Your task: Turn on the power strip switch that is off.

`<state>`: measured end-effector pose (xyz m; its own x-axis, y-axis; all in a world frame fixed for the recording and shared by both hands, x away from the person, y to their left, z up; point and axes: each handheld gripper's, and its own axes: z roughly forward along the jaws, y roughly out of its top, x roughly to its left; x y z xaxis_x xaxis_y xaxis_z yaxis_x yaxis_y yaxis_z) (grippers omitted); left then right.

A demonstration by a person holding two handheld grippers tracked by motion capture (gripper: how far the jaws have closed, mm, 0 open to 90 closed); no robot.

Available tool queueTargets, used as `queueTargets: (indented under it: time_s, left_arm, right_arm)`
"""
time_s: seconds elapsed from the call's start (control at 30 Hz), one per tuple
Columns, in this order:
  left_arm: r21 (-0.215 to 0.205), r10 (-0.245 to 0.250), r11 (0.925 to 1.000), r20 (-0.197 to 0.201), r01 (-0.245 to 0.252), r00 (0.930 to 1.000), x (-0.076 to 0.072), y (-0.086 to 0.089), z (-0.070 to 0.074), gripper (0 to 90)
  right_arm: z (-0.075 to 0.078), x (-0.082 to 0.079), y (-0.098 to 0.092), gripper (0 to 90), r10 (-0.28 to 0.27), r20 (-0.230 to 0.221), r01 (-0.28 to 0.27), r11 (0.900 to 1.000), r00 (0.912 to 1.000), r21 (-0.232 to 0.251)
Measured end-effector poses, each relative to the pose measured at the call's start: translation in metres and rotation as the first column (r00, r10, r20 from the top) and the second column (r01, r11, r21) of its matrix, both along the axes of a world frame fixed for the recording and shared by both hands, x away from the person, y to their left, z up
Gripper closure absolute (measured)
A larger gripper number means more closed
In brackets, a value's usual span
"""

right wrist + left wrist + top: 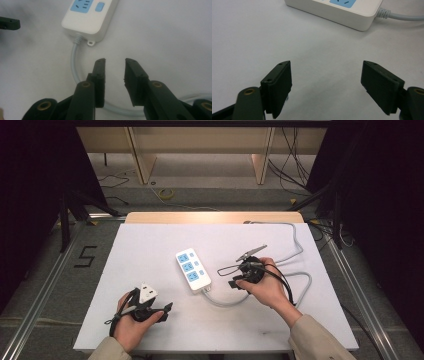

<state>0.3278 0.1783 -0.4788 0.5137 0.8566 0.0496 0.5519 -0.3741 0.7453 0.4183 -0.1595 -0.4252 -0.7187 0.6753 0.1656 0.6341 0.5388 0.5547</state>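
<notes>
The white power strip [193,269] lies mid-frame on the surface [150,245]. Right tongs [115,72] are parted around nothing, just above its grey cable [74,61]; left tongs [327,87] are spread wide and idle. Approach the strip's cable end squarely, then close.
</notes>
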Motion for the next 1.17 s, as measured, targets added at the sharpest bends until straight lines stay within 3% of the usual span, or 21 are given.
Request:
queueTargets:
  time_s: [0.17, 0.7, 0.93, 1.17]
  left_arm:
    - [-0.003, 0.000, 1.0000, 0.002, 0.000, 1.0000, 0.001, -0.001, 0.000, 24.6]
    - [0.000, 0.005, 1.0000, 0.000, -0.005, 1.0000, 0.001, 0.000, -0.001, 24.5]
    - [0.006, 0.007, 1.0000, -0.002, -0.007, 1.0000, 0.001, 0.002, 0.000, 24.3]
    - [-0.002, 0.011, 0.9999, 0.002, -0.011, 0.9999, 0.001, 0.002, 0.000, 24.2]
  right_arm:
    - [-0.004, -0.010, -0.016, 66.6, 0.002, 0.025, -0.002, 1.000, 0.9997, 0.007]
    - [-0.021, -0.046, -0.064, 60.4, -0.034, 0.036, 0.033, 0.999, 0.9988, 0.020]
    - [-0.025, -0.063, -0.077, 59.5, -0.042, 0.070, 0.039, 0.998, 0.9967, 0.043]
    - [-0.026, -0.067, -0.080, 57.6, -0.051, 0.078, 0.046, 0.997, 0.9956, 0.061]
